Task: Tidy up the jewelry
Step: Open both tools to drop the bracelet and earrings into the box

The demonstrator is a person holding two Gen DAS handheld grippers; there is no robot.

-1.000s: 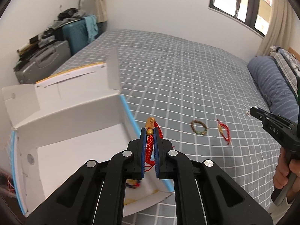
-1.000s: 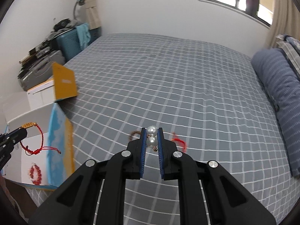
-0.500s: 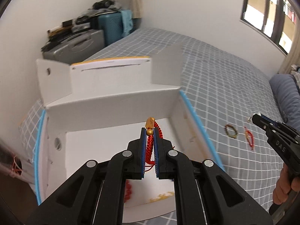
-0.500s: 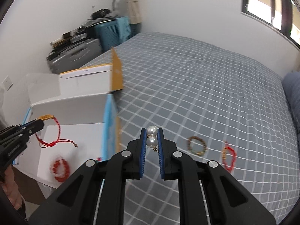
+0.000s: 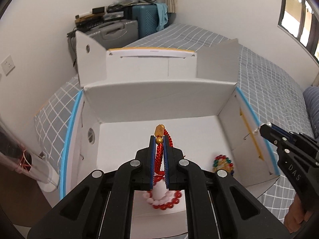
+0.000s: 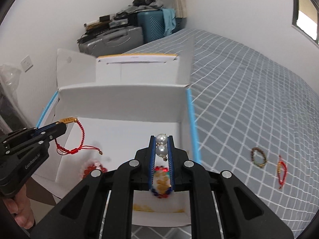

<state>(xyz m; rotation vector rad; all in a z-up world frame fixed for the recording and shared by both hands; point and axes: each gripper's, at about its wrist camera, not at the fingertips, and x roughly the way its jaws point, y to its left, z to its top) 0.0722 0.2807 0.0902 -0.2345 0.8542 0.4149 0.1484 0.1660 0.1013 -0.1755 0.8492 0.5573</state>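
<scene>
Grey checked bed (image 6: pixel 249 103) carries an open white cardboard box (image 5: pixel 159 95); above it, left tongs (image 5: pixel 159 139) clamp a red braided cord bracelet (image 5: pixel 159 155), right tongs (image 6: pixel 161 139) pinch a two-pearl earring (image 6: pixel 161 144).

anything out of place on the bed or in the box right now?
Two bracelets still lie loose on the bedspread, outside the white box: a brown beaded bracelet and a red cord bracelet. The box already holds beaded ones. Nothing looks spilled or damaged.
</scene>
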